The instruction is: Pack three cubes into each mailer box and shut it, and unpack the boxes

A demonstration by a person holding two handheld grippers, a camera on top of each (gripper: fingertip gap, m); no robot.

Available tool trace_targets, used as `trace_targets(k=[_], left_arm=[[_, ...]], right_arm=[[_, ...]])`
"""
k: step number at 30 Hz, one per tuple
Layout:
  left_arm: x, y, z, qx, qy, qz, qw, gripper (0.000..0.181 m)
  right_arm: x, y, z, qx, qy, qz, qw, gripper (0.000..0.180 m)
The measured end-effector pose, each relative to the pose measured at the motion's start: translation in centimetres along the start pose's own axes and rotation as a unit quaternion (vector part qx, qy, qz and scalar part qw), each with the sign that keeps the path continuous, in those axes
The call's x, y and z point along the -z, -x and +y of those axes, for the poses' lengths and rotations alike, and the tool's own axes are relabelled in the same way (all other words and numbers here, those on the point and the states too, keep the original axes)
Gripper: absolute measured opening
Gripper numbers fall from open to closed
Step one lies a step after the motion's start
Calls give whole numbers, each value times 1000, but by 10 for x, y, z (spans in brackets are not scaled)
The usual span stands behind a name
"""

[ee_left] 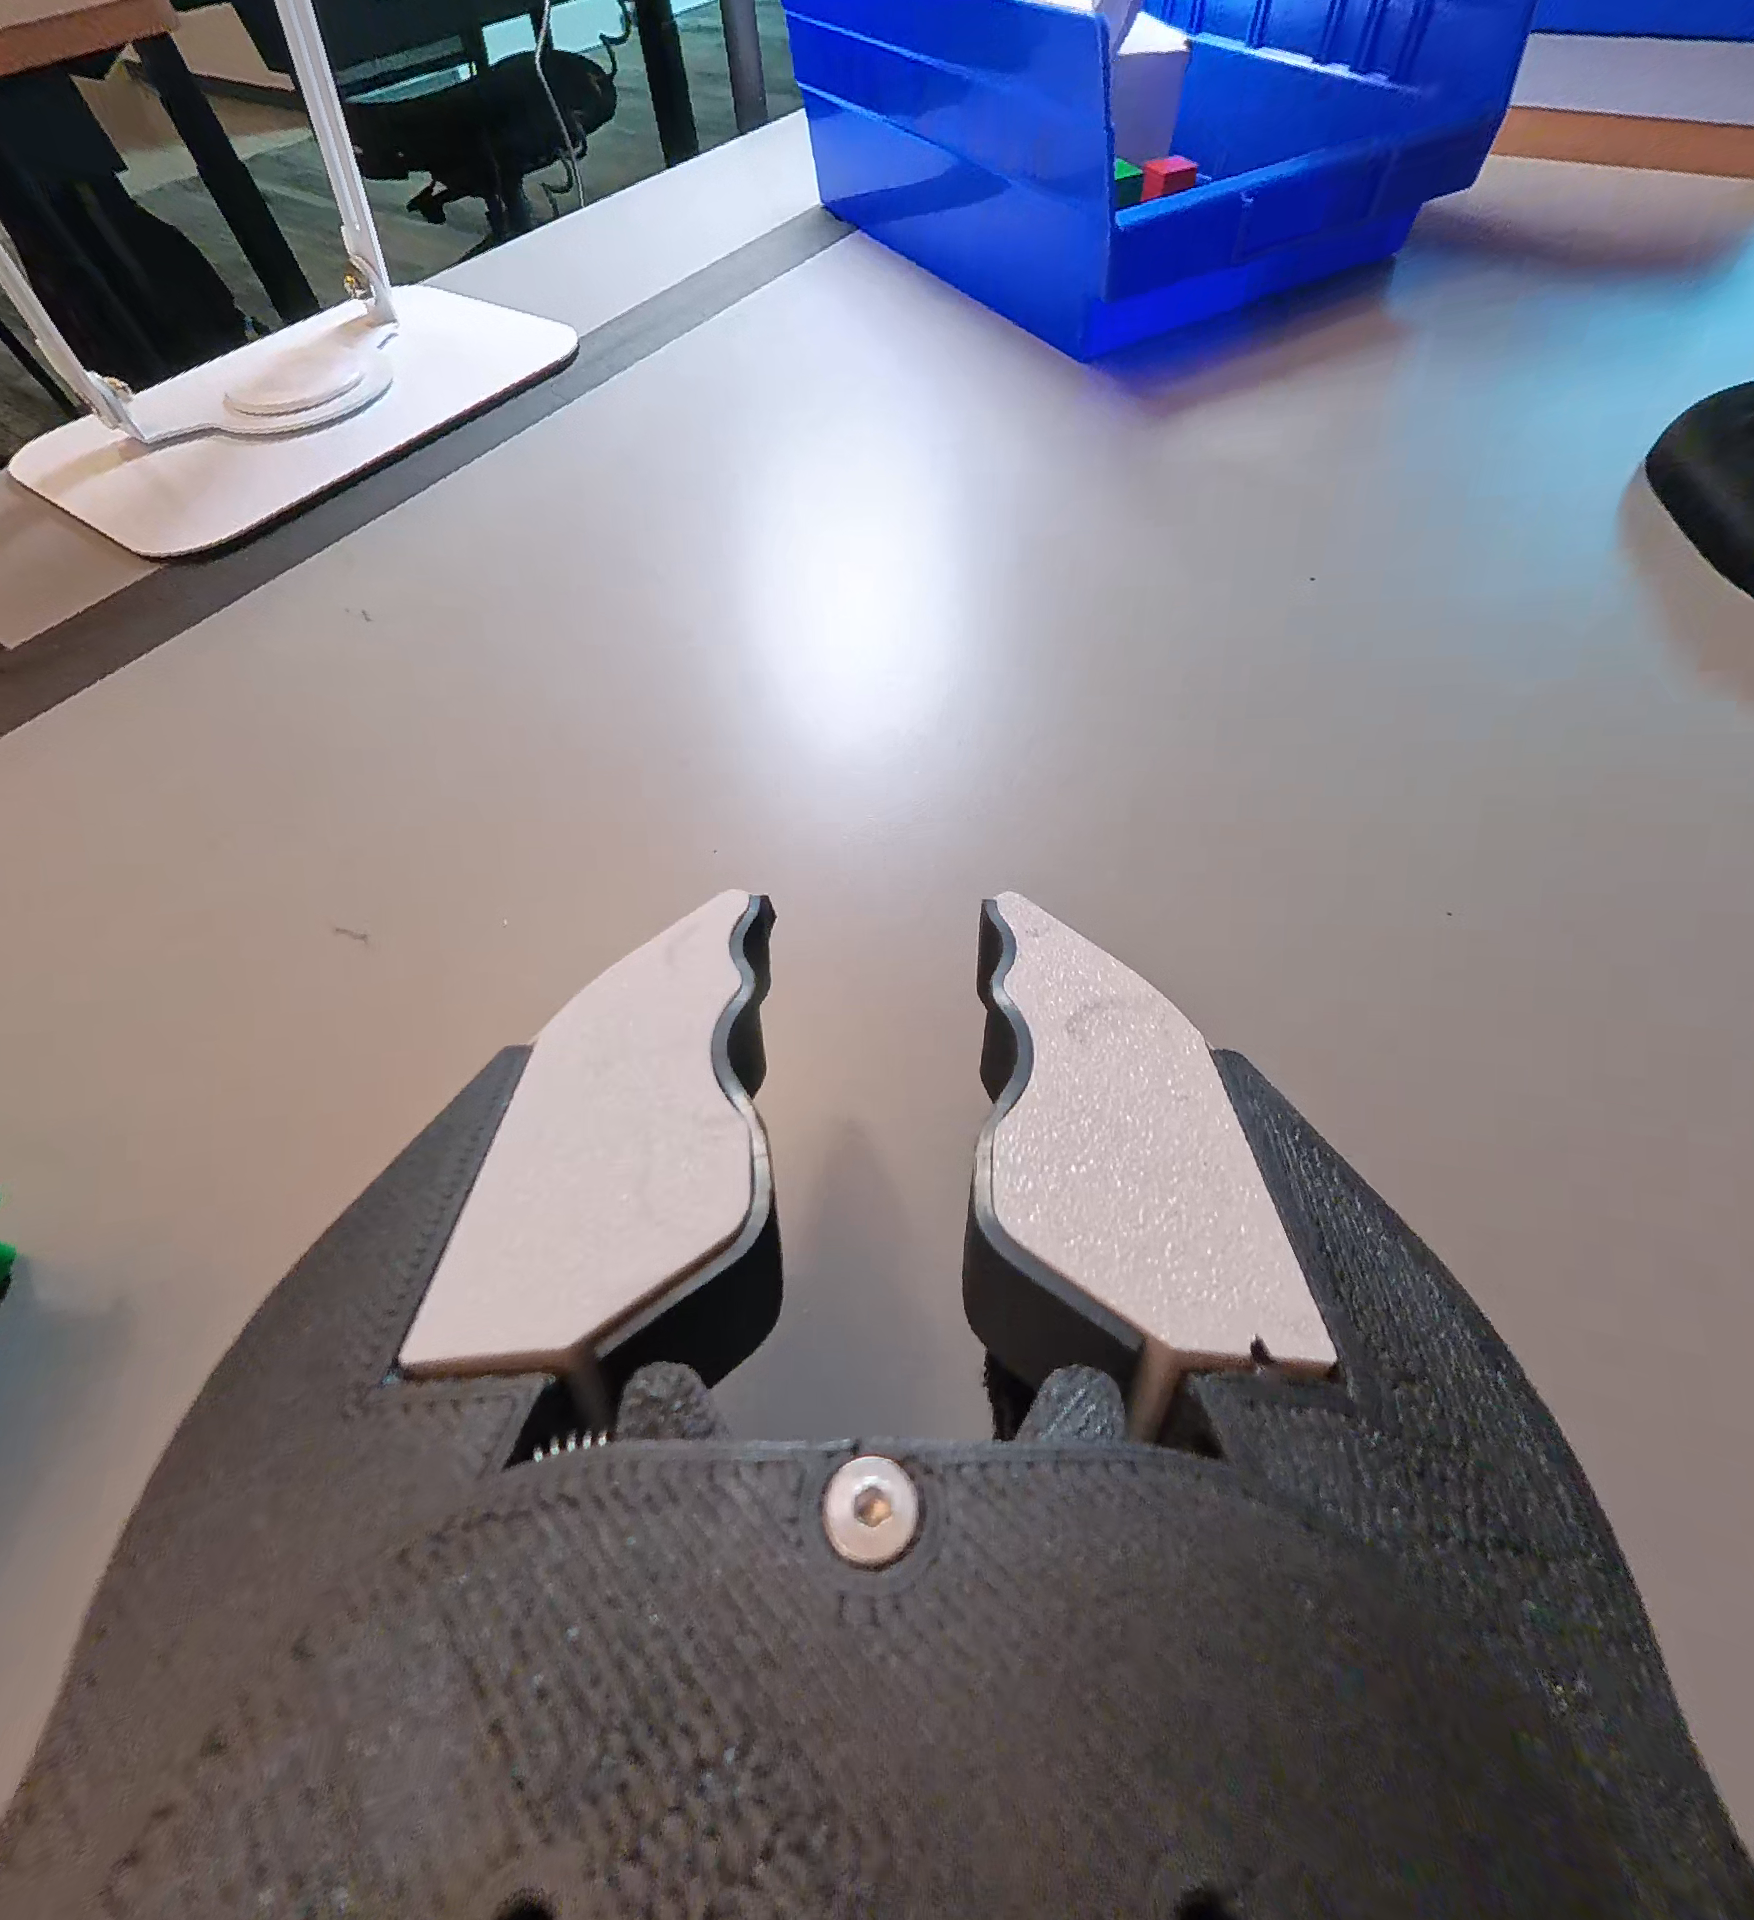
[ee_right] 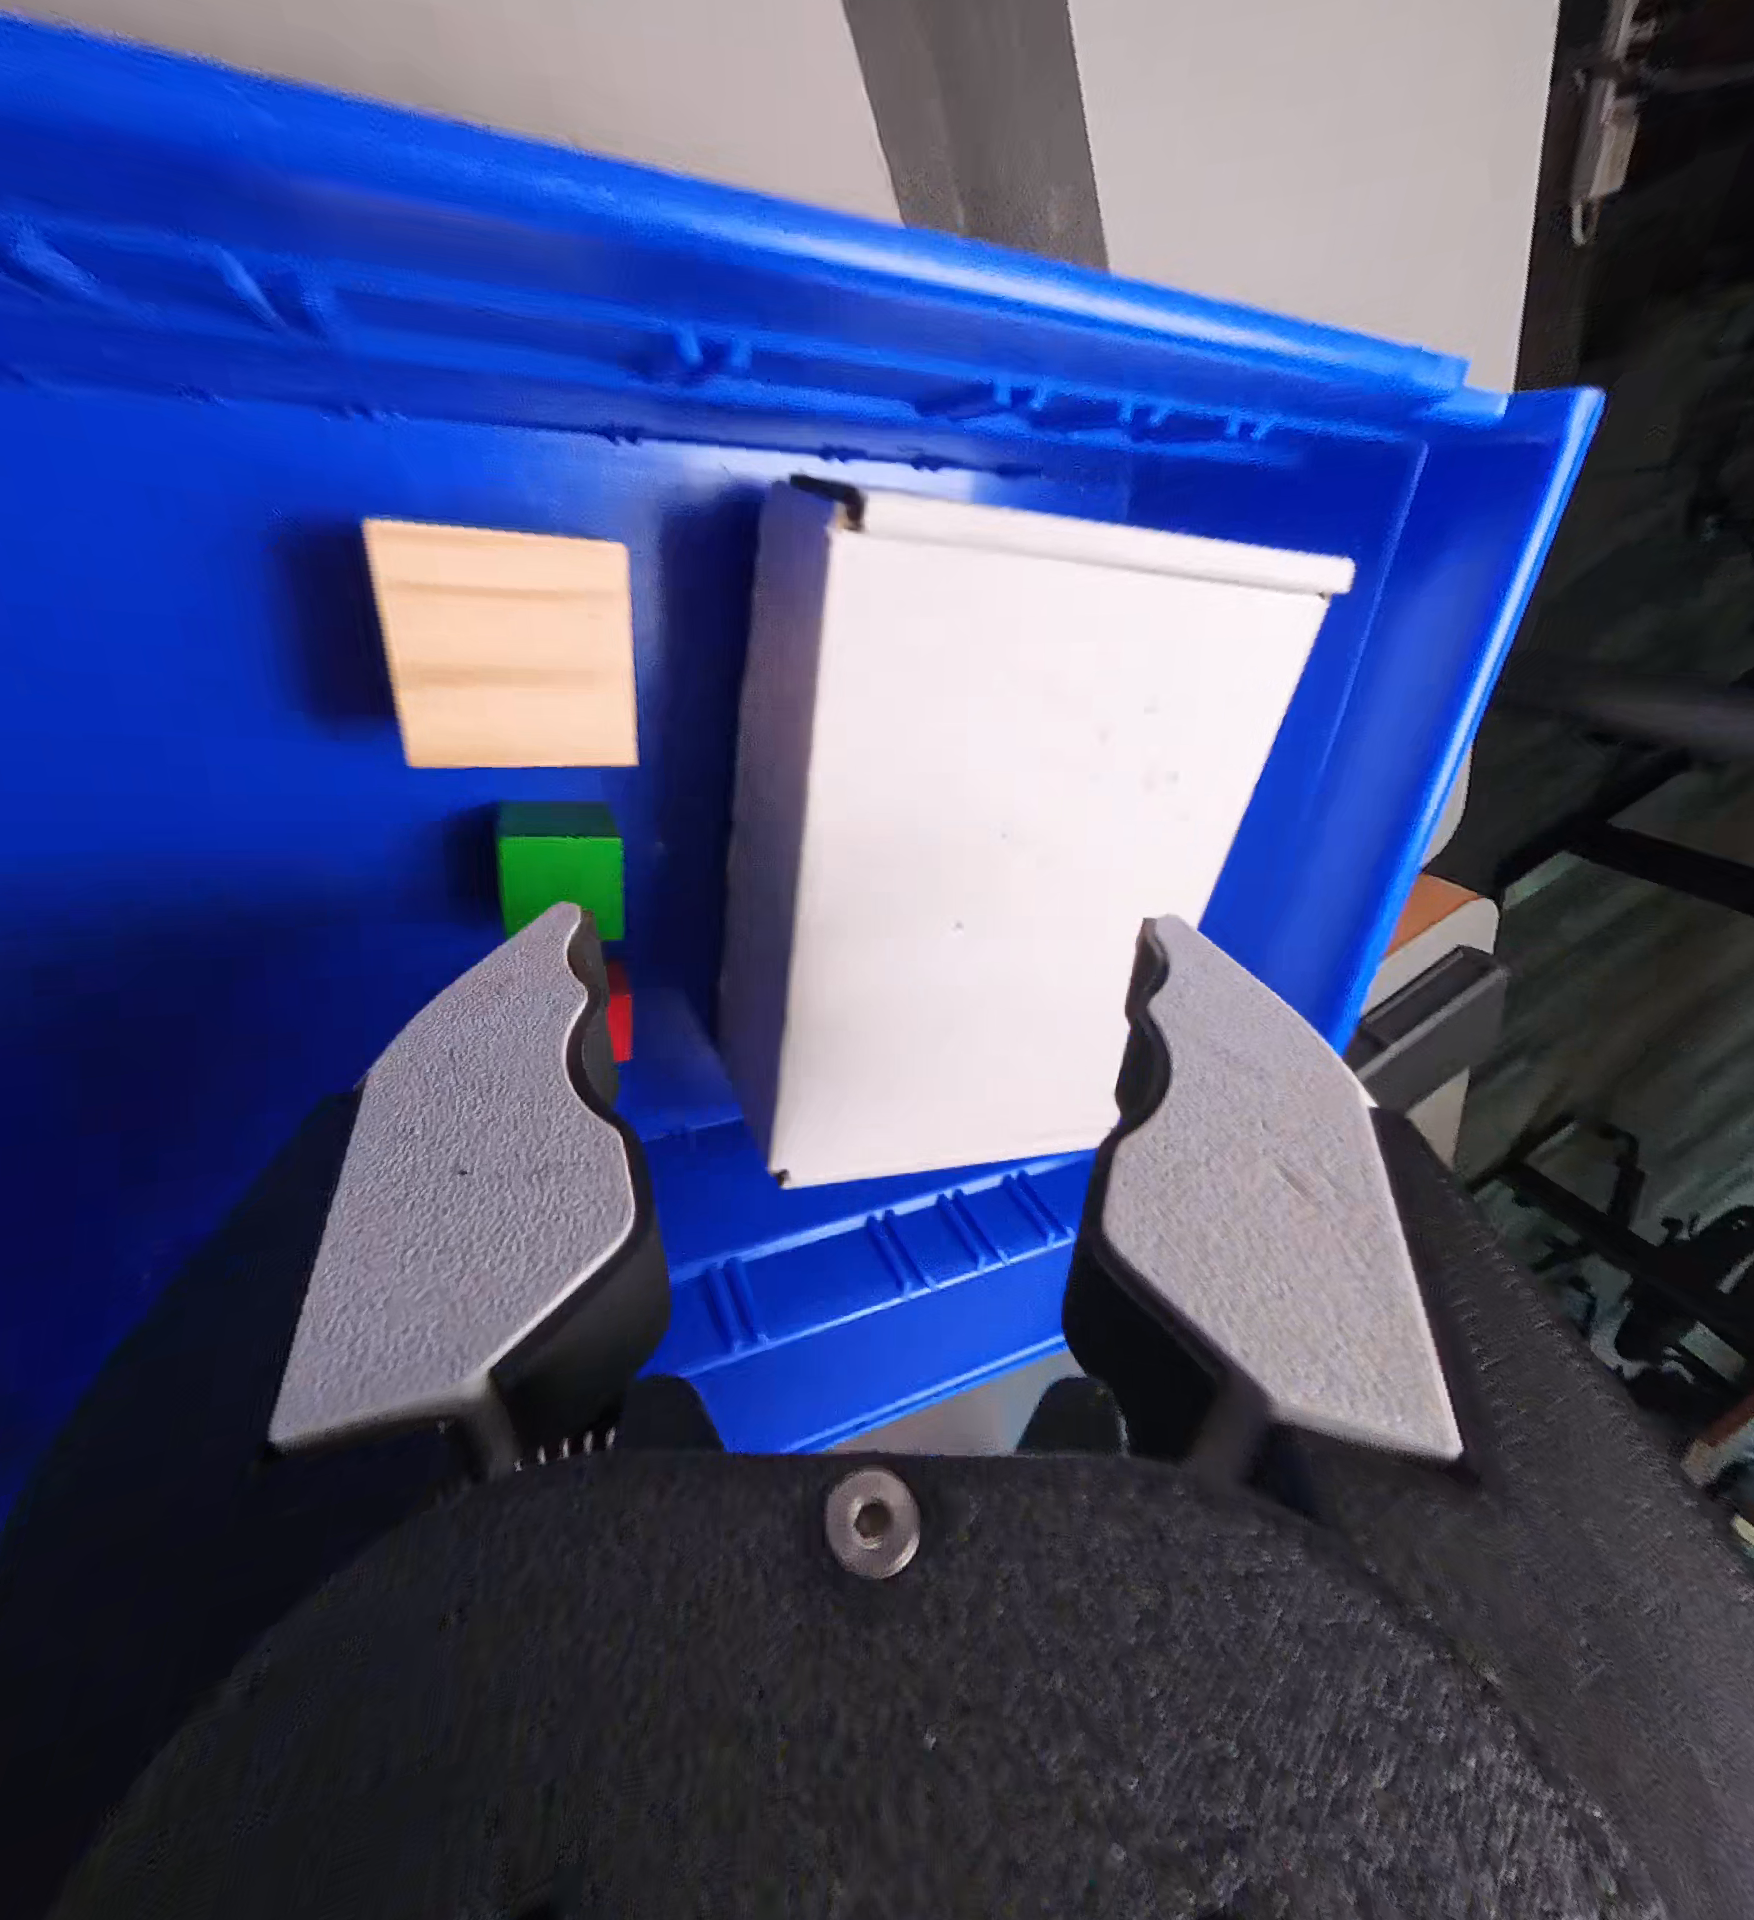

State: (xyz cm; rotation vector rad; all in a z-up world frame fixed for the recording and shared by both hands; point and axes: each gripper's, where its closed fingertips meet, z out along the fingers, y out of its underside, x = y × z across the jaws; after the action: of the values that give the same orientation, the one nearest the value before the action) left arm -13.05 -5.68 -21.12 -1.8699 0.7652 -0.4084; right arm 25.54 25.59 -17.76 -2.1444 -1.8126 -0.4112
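Overhead, the right gripper (ee_right: 857, 935) hangs with jaws spread wide and empty above the blue bin (ee_right: 229, 1039). At frame centre inside the bin lies a closed white mailer box (ee_right: 1018, 862), with a wooden cube (ee_right: 504, 644), green cube (ee_right: 561, 868) and red cube (ee_right: 620, 1008) to its left. Low over the grey table (ee_left: 852, 623), the left gripper (ee_left: 875, 914) gapes empty; the bin (ee_left: 1268, 229) sits upper right.

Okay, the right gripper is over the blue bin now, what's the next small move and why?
Probably lower the right gripper around the white mailer box and close on its sides. Its jaws stand open and empty, roughly lined up with the shut box, which stands in the blue bin beside the wooden cube and green cube.
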Motion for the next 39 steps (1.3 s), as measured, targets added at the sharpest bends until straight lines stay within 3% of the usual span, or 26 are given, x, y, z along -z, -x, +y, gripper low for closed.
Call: trace_targets(k=[6, 9, 15, 21, 22, 23, 26, 28, 32, 35, 39], left_arm=[[5, 0, -5, -6, -11, -5, 1000, 38], [6, -1, -6, -8, -15, -4, 1000, 37], [6, -3, -5, -20, -11, -5, 1000, 37], [12, 3, -7, -12, -19, -15, 1000, 37], [13, 4, -8, -10, -21, -14, 1000, 37], [13, 4, -8, -8, -22, -13, 1000, 36], [12, 2, -8, -14, -20, -10, 1000, 36], [11, 0, -7, -18, -17, -9, 1000, 36], [11, 1, -7, -17, -17, -12, 1000, 36], [14, 5, -10, -13, -27, -22, 999, 37], [20, 15, -16, -2, -44, -42, 998, 37]], right_arm=[[10, 42, -31, -3, -60, -45, 997, 84], [8, 33, -37, -9, -67, -9, 998, 79], [-16, -20, -36, -75, -38, 56, 995, 74], [-41, -14, -26, -37, 28, 32, 998, 69], [-40, -10, -26, -37, 28, 17, 999, 65], [-38, 0, -24, -38, 30, -18, 999, 45], [-37, -3, -18, -11, 35, 7, 999, 42], [-35, -7, -17, -22, 29, 15, 999, 49], [-26, -13, -21, -44, -7, 25, 999, 52], [-3, -17, -38, -85, -83, 58, 991, 53], [53, -12, -62, -198, -240, 130, 941, 59]])
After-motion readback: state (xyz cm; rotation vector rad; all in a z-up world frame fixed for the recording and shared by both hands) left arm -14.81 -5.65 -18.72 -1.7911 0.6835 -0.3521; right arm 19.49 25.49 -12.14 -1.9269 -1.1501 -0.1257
